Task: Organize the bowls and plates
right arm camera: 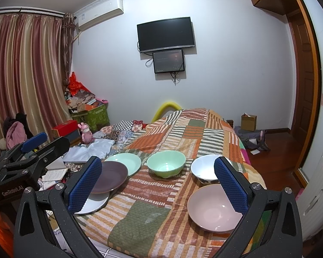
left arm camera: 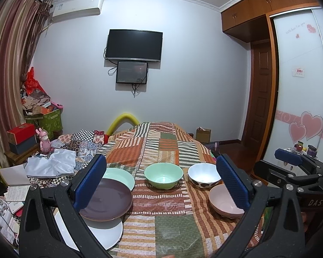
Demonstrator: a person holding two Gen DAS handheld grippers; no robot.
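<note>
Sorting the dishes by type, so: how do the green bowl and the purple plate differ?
The green bowl is deep with tall sides; the purple plate is shallow and nearly flat. The bowl stands alone on the patchwork bedspread, touching nothing else, while the plate overlaps the green plate and the white plate. Both sit upright and empty.
</note>
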